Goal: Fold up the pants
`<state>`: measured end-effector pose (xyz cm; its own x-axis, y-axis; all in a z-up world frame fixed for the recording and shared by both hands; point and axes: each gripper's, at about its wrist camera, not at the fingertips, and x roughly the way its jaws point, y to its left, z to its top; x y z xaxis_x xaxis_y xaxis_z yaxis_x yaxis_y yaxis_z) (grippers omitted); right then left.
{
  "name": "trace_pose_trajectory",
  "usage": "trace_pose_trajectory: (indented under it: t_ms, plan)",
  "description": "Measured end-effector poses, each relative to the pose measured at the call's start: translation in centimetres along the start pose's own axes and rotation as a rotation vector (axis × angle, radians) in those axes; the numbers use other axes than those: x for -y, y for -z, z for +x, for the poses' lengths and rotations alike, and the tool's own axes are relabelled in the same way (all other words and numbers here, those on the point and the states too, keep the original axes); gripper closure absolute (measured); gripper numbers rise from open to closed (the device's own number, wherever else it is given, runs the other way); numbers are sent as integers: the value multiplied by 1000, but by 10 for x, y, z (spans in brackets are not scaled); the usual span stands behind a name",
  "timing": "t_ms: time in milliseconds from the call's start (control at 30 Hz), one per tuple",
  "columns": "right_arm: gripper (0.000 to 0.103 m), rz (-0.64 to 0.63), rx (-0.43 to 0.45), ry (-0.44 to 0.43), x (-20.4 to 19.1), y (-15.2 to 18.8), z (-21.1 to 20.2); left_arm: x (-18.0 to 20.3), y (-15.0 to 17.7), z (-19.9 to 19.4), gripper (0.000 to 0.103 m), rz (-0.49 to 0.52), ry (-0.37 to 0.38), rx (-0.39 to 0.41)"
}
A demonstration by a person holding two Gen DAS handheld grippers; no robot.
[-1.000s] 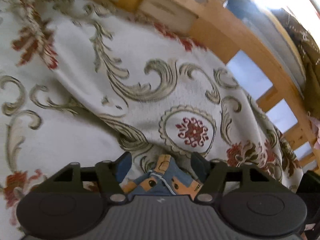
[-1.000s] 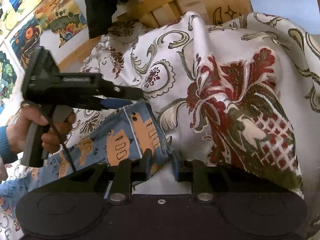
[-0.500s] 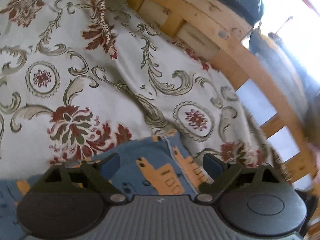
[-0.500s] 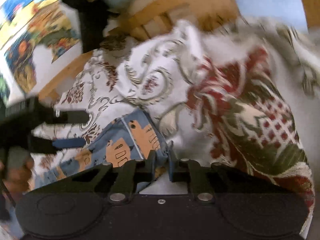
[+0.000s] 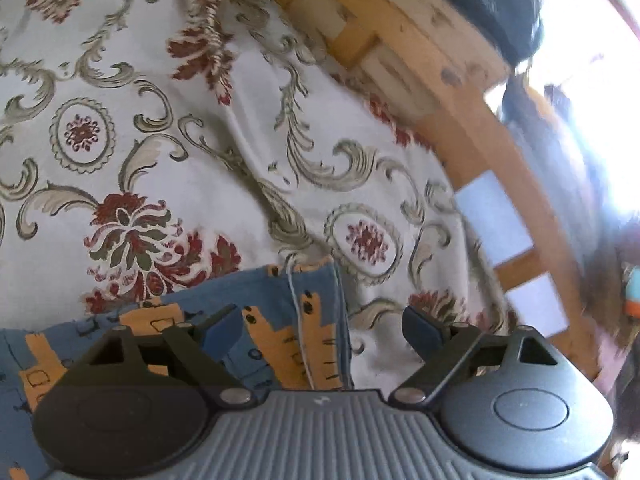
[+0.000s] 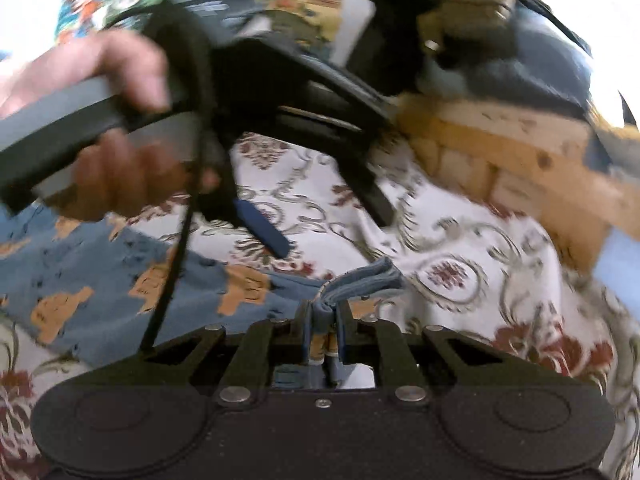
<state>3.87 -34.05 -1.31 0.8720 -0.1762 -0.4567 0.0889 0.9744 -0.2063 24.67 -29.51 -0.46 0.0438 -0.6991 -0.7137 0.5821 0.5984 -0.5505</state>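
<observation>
— Right gripper [image 6: 323, 330]?
— Clamped on a bunched edge of the pants [image 6: 112, 276], lower centre.
— Left gripper [image 5: 322, 326]?
— Jaws wide, holding nothing; pants [image 5: 276, 320] beneath, lower left, lying on the floral bedspread [image 5: 168, 152].

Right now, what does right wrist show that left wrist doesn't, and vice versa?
Right wrist only: the right gripper shut on a bunched edge of the pants, and the hand holding the left gripper.
Left wrist only: the left gripper's jaws wide open above the flat pants, with a loose white thread.
Both: the pants, floral bedspread, wooden bed frame.
</observation>
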Motion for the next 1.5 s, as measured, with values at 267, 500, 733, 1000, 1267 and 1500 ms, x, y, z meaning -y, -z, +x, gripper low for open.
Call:
trace_pose_trajectory:
  t_ms: [267,500,733,1000,1267,1500]
  plan:
    - [90,-90,-24,-54,-24,3,-1,-6,10,12,19,-42,-48,-65]
    - [90,-87,-29,-112,-39,4,-6,-23,20,2,71,-105,-80,-83]
    - [90,-100,15,-232,-66,-5,-20,-60,43,-50,84,-185,-32,4]
    - [90,-170,25,-436,-122,-18,-26,-129,88,-124,84,-310,-85,117]
    - [90,-244,-56,-495,-175,-21,-7,-190,129,-150,83,-379,-81,216]
    - [88,-246,-75,-486,-177,-15,-6,-207,157,-136,49,-452,27,238]
